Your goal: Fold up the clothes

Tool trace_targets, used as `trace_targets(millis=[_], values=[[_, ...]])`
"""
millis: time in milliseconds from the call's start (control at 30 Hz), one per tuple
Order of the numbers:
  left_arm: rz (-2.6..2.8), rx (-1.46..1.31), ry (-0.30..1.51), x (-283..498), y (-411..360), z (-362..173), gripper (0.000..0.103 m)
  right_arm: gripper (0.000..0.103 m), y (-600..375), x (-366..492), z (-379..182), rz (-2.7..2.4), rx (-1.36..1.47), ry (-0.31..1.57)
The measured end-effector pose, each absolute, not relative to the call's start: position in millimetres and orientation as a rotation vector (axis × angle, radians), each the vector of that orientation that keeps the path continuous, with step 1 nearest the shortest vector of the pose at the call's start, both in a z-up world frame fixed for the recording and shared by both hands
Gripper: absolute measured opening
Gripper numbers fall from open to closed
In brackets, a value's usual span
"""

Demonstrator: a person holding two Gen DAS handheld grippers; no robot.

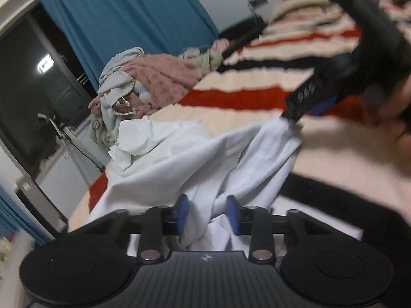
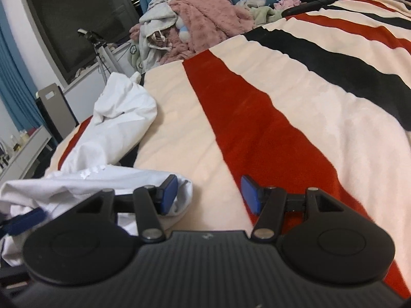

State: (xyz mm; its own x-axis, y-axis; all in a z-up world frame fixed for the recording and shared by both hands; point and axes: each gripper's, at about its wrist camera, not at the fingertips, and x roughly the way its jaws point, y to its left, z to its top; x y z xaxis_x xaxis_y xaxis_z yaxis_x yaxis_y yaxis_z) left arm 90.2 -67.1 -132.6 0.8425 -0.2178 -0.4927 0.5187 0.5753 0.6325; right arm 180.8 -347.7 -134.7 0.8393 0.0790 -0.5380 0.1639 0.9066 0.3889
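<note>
Scene: a bed covered by a striped blanket (image 2: 295,107) in cream, red and black bands, with a white garment (image 1: 179,154) lying crumpled near its edge.
White garment: it spreads over the blanket on the side nearest the window; in the right wrist view it runs from a bunched end (image 2: 123,102) farther up the bed to a rumpled hem close to the camera.
Left gripper (image 1: 206,211): its blue pads stand a narrow way apart, with a ridge of the white cloth rising between them; whether the pads press on the cloth cannot be told.
Right gripper (image 2: 209,193): the jaws stand apart over bare cream blanket, with nothing between them.
Garment relative to right gripper: the hem lies under and around the left-hand blue finger (image 2: 168,193), touching or just beside it; the right-hand finger sits over the red stripe, clear of the cloth.
Right gripper in the left wrist view: it shows as a dark, blurred body with its tip (image 1: 292,116) at a raised corner of the white garment.
Pile of clothes (image 2: 200,18): a pink fleece and grey and pale green pieces are heaped at the far edge of the bed, well apart from both grippers.
Background: a blue curtain (image 1: 123,18) hangs beside a dark window (image 2: 77,18).
</note>
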Motion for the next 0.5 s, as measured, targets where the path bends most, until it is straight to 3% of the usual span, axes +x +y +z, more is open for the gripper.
trace_targets(millis=[100,233,500], values=[[-0.387,0.942,0.341,103.5,-70.7,-145.8,0.025,0.058,-339.5,187.9,-139.0,-0.043,0.373,0.586],[-0.385,1.002,0.321,104.8,-74.8,-155.6,0.007,0.058,-338.8,192.2,-140.6,-0.04,0.358,0.585],[-0.466,0.665,0.399,92.2,-48.8,-83.1,0.005,0.058,-340.5,184.2,-131.1,-0.033,0.362,0.546]])
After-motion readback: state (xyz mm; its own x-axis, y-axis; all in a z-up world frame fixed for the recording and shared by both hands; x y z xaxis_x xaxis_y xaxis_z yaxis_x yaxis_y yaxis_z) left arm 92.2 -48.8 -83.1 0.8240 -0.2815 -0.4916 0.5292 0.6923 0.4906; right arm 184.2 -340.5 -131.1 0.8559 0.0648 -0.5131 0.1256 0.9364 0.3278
